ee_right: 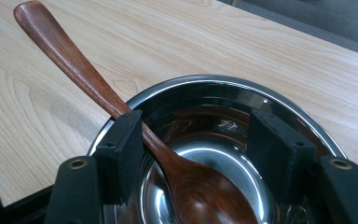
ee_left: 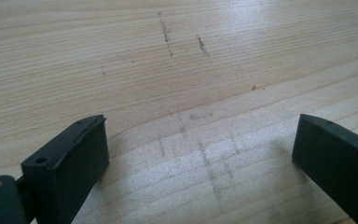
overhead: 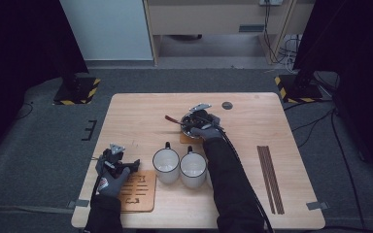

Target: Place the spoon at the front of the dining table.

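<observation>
Right gripper fingers spread apart over a steel bowl; a wooden spoon seemingly touches one. Left gripper fingers released above bare bench.

This looks like a lab or recording studio set up for filming tabletop work. A plain wooden table stands on grey carpet, flanked by black curtains. At the far left and right, stand bases carry yellow-and-black hazard tape. Loose cables trail by office-style wooden furniture along the far wall.
</observation>
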`<state>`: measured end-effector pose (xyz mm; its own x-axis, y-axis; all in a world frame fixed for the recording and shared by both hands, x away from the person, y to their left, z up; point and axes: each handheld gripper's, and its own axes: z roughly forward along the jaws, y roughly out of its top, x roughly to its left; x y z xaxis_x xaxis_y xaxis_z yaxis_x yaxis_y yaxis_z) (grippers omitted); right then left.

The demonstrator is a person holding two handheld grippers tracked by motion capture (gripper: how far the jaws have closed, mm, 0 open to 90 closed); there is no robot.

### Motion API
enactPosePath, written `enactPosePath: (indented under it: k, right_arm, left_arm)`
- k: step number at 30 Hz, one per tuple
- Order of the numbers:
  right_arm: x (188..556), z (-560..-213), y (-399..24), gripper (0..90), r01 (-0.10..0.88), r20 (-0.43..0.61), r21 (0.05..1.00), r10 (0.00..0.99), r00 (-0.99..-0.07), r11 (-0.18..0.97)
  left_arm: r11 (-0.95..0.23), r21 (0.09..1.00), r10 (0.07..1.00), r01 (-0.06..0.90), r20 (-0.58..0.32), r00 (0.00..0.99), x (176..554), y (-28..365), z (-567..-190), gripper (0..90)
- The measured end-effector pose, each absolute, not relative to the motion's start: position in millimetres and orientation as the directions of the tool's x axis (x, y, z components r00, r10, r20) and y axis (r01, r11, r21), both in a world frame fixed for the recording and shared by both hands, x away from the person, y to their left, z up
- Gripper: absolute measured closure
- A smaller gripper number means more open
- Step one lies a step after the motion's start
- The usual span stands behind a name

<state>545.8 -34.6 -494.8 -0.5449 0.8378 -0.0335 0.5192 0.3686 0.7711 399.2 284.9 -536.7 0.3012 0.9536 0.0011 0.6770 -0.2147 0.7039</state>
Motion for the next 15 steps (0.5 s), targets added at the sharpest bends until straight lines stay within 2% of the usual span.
enactPosePath:
  k: [7, 15]
  right_arm:
    - [546.6, -494.3, -35.0, 35.3, 0.516, -0.039, 0.775, 0.842, -0.538, 0.366]
    - [541.1, -483.8, -37.7, 48.3, 0.466, -0.028, 0.817, 0.831, -0.555, 0.339]
  left_arm:
    - [-0.214, 0.704, 0.954, 0.677, 0.001, 0.301, 399.2, 284.9, -536.8, 2.2]
    - [-0.214, 0.704, 0.954, 0.677, 0.001, 0.301, 399.2, 284.9, -536.8, 2.2]
